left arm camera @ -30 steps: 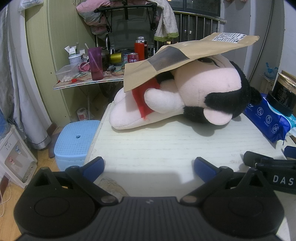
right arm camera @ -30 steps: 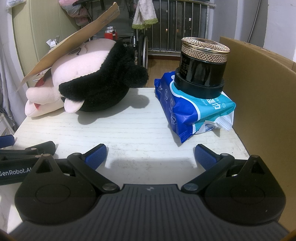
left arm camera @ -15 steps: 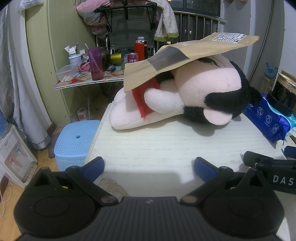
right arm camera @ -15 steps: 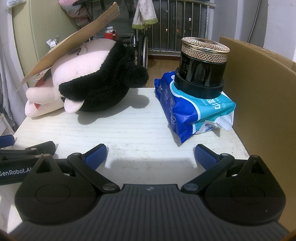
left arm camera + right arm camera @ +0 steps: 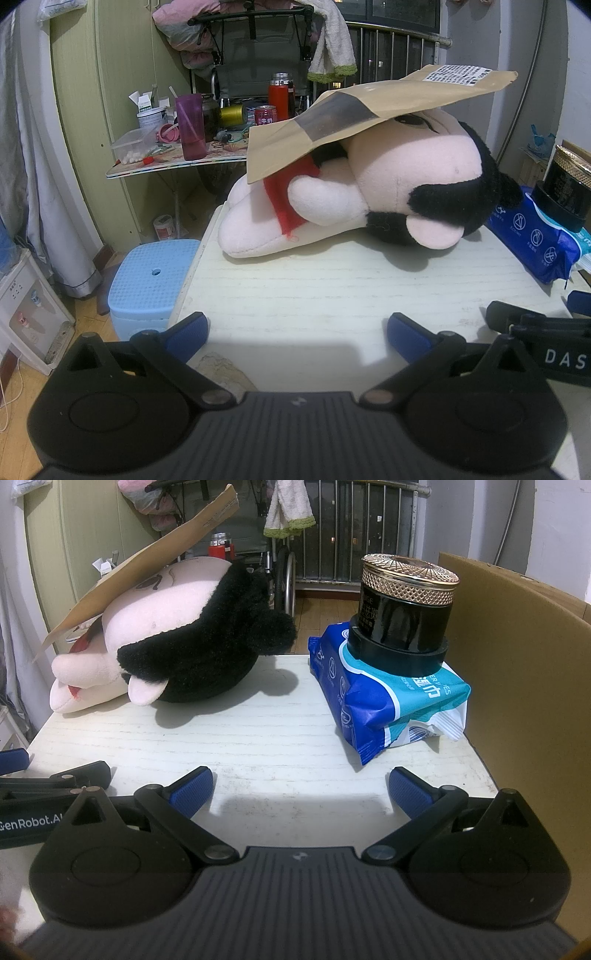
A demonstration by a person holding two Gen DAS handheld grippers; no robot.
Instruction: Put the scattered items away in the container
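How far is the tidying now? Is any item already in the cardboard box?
Nothing looks done: the views do not show inside the cardboard box. In hand: nothing; the left claw and right claw are both open and empty. Left on the table: the plush toy with the paper pouch on it, and the black jar standing on the wipes pack.

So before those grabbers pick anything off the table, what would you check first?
1. Left gripper open and empty: ok.
2. Right gripper open and empty: ok.
3. Black jar sits on the wipes pack, so lift the jar first: not ok to pull the pack.
4. Paper envelope lies loose on the plush toy: may slide, not ok.
5. Cardboard box beside the table: inside free, cannot tell.
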